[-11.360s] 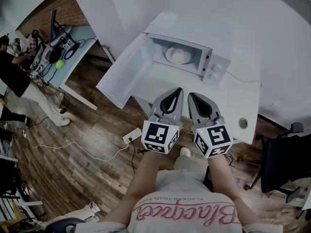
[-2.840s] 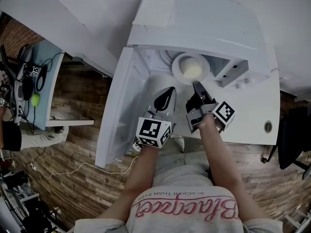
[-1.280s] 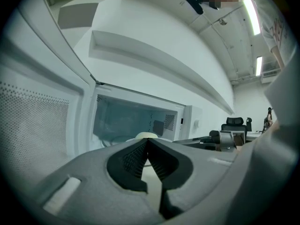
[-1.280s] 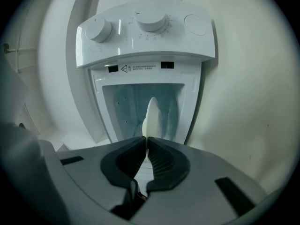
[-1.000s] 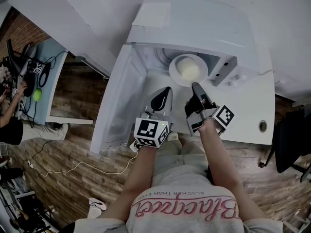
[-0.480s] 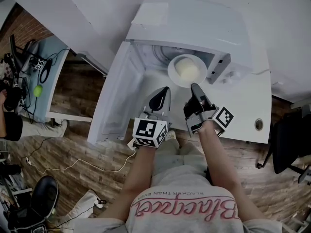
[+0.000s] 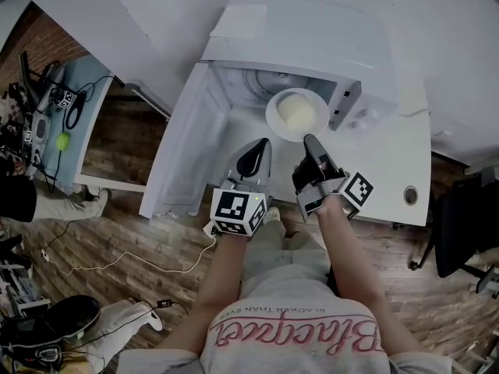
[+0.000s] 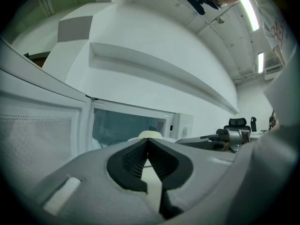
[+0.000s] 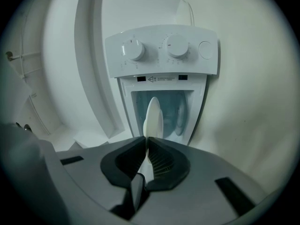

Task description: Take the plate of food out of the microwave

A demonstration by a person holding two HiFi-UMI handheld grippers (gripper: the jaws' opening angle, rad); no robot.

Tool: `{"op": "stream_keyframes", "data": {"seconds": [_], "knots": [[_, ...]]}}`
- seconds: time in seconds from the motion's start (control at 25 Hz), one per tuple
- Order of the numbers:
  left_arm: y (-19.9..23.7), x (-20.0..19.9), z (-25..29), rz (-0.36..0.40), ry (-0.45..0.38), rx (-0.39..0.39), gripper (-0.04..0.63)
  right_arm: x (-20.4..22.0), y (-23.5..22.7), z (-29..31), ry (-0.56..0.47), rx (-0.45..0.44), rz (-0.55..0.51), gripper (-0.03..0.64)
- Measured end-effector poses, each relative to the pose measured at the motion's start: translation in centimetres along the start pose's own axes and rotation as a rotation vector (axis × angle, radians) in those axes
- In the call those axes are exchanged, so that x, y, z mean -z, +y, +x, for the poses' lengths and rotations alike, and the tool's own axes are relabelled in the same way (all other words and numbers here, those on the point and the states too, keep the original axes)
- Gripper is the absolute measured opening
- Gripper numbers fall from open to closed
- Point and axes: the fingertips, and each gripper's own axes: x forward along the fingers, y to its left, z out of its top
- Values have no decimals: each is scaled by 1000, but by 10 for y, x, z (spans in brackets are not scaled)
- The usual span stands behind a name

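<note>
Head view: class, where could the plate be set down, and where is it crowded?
Bare table right of the microwave, up to the cable hole; a strip between the open door and the left gripper. Crowded at the microwave mouth: plate, right gripper.

Door [image 7: 183,150] hangs wide on my left, ctrl panel [image 7: 348,106] juts on right; oven mouth [image 7: 253,84] btwn them is open, plate [image 7: 295,114] sits at its lip. Free room over table [image 7: 382,178] toward me; L gripper [image 7: 262,143] flanks that lane.

microwave [image 7: 312,41] on white table [image 7: 386,174]
</note>
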Motion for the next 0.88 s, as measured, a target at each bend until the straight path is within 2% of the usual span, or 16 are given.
{"op": "stream_keyframes", "data": {"seconds": [0.88], "knots": [[-14, -27, -21, 15, -25, -8, 6, 9, 45, -16, 34, -31, -18, 28]]}}
